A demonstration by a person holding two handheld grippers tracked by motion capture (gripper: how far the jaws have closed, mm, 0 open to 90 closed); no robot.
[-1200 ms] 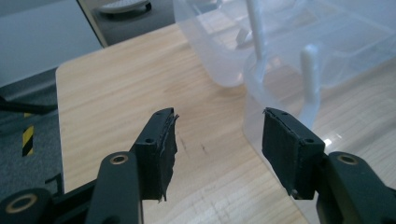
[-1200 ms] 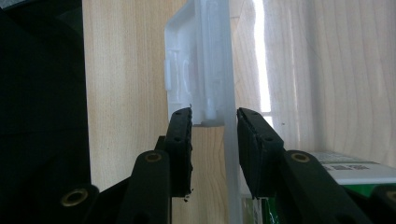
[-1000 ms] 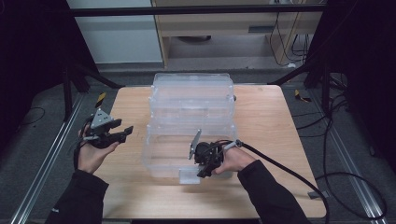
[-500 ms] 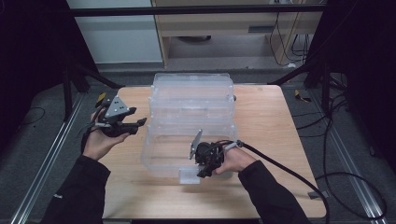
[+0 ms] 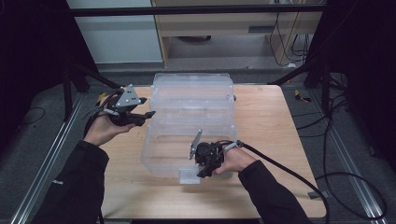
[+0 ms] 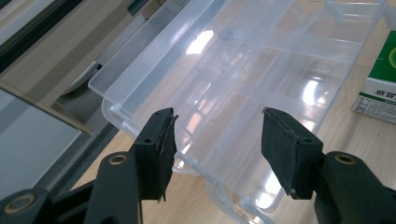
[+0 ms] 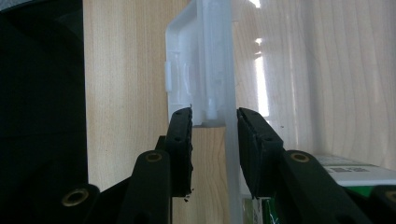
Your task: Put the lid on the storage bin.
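We see a wooden tabletop (image 5: 275,135) carrying a clear plastic organizer box (image 5: 191,126) at its centre, lid thrown open toward twelve o'clock. Its divided compartments look bare in the left gripper view, save for a green and white carton (image 6: 380,84) at three o'clock there, seen at the box's edge; whether it lies inside we cannot tell. At nine o'clock of the box, our left tongs (image 5: 148,113) hang above the tabletop beside the lid's edge, jaws spread wide with nothing between them. At six o'clock, our right tongs (image 5: 201,175) sit at the near wall by the white front latch (image 7: 187,70), jaws narrowed either side of the wall just below that latch, with small gaps showing, so no firm grip is evident.
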